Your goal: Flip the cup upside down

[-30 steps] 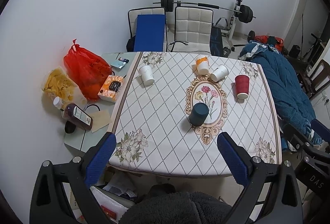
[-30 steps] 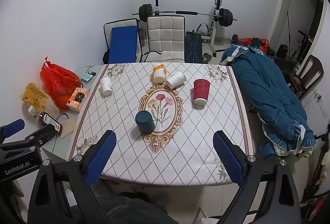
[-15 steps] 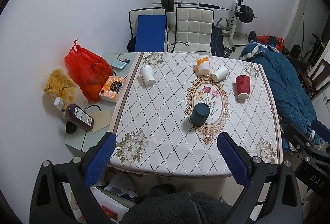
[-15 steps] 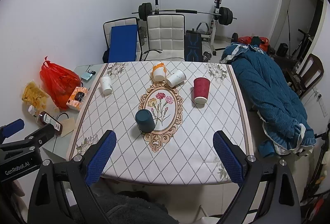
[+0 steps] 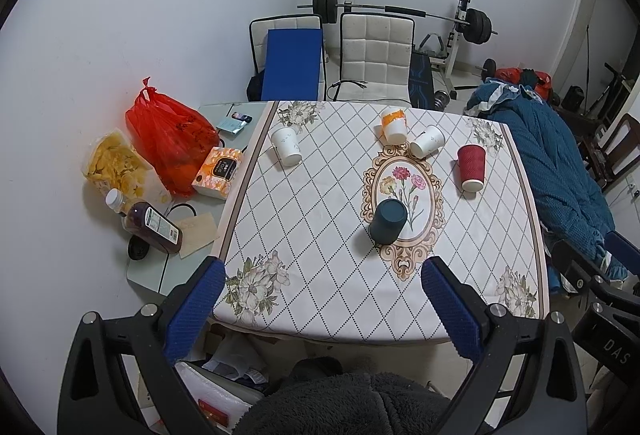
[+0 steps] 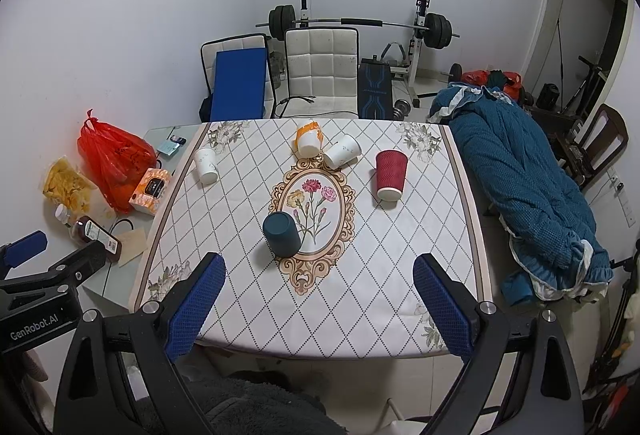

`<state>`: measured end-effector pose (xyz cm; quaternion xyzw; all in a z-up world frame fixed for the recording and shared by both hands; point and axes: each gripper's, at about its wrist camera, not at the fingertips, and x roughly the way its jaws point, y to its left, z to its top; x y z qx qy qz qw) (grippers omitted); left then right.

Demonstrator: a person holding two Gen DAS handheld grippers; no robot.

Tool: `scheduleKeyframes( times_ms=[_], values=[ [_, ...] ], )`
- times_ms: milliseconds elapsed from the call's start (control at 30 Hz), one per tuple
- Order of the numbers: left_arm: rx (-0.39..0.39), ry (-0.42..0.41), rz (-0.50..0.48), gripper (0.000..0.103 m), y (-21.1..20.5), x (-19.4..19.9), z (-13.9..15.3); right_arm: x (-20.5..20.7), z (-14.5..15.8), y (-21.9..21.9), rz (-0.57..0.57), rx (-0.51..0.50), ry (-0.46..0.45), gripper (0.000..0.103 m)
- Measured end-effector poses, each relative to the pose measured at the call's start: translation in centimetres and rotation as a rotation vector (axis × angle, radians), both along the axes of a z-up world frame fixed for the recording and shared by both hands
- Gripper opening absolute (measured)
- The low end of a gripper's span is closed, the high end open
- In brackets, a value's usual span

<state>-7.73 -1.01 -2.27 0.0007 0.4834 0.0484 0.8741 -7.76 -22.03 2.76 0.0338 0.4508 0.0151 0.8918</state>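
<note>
Several cups stand on the table [image 5: 320,235], all mouth down. A dark teal cup [image 5: 387,222] [image 6: 281,235] stands nearest, on the flower medallion. A red ribbed cup [image 5: 471,167] [image 6: 391,175] stands at the right. An orange-and-white cup [image 5: 393,124] [image 6: 309,139] and a white cup [image 5: 428,141] [image 6: 342,151] stand at the back, the white one tilted. Another white cup [image 5: 285,146] [image 6: 205,165] stands at the back left. My left gripper [image 5: 320,311] and right gripper [image 6: 316,307] are open and empty, held high before the table's near edge.
A side table at the left holds a red plastic bag [image 5: 168,131], a bag of chips [image 5: 112,167], a tissue box [image 5: 218,173] and a lying bottle [image 5: 150,221]. Two chairs [image 5: 376,63] stand behind the table. A blue blanket [image 5: 552,171] lies at the right.
Both grippers have drawn slightly back and up from the table. The cups have not moved.
</note>
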Motion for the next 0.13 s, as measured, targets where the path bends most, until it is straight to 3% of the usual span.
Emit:
scheduleKeyframes(
  times_ms=[133],
  values=[
    [0.002, 0.000, -0.004, 0.101, -0.07, -0.07, -0.01, 0.03, 0.03, -0.02, 0.001, 0.000, 0.001, 0.097]
  ],
)
